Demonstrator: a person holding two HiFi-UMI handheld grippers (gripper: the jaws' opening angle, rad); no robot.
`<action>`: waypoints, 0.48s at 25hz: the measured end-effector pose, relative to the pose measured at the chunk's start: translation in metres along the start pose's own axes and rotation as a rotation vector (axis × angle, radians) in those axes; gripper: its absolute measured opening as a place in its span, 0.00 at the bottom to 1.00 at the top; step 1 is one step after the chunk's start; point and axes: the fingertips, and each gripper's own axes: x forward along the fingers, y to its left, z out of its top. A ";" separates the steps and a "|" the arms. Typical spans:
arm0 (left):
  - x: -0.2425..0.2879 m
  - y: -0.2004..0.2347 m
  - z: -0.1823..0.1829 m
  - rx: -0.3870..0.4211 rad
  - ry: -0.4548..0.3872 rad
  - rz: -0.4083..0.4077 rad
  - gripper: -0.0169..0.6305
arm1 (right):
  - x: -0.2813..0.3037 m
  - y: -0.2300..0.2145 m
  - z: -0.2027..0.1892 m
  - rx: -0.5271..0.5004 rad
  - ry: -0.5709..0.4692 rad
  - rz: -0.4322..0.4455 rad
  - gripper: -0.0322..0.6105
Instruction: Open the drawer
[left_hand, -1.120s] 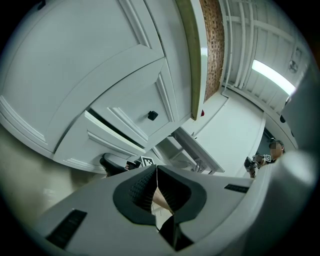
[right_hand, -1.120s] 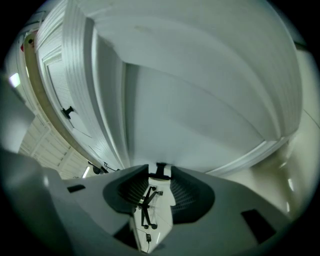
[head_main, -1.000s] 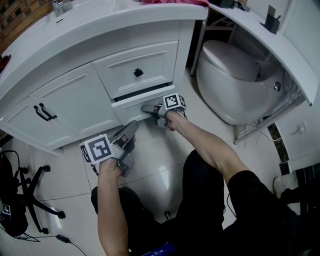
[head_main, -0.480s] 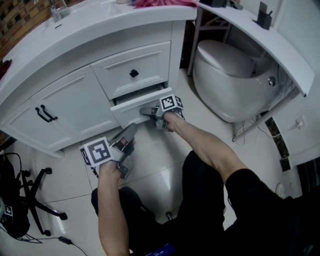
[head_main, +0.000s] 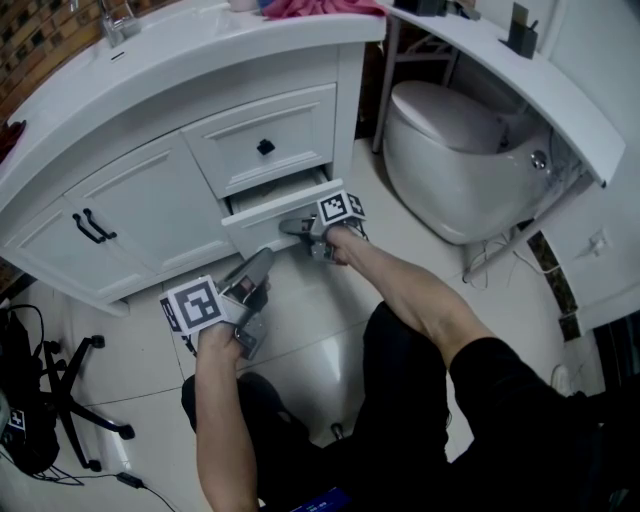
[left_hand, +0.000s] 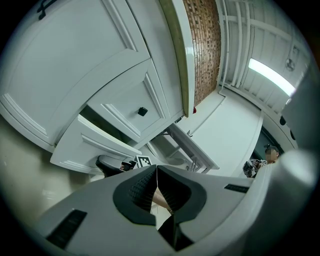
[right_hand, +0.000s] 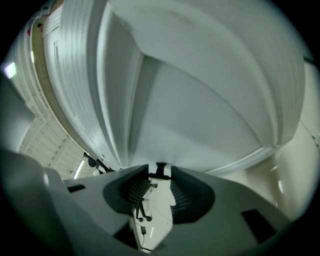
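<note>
The white vanity's lower drawer stands partly pulled out, with a dark gap behind its front. My right gripper is at that front, shut on the small black drawer knob, which sits between its fingertips in the right gripper view. The drawer front fills that view. My left gripper hangs lower left of the drawer, above the floor, with its pads pressed together and nothing between them. In the left gripper view the pulled-out drawer lies ahead of it.
Above is a shut upper drawer with a black knob. Cabinet doors with black handles are at the left. A white toilet stands right of the vanity. An office chair base sits on the tiled floor at the lower left.
The lower drawer stands a little further out from the vanity, with the right gripper still on its knob. The left gripper has drifted slightly and stays shut.
</note>
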 end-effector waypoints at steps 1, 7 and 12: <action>0.000 -0.002 0.001 0.015 0.004 -0.001 0.01 | 0.000 0.000 -0.001 0.001 0.001 0.000 0.29; 0.003 -0.002 -0.006 -0.018 0.010 -0.009 0.01 | -0.002 0.001 -0.006 0.000 0.015 -0.003 0.29; 0.008 -0.019 -0.009 0.045 0.041 -0.023 0.01 | -0.005 0.002 -0.012 0.007 0.016 -0.008 0.29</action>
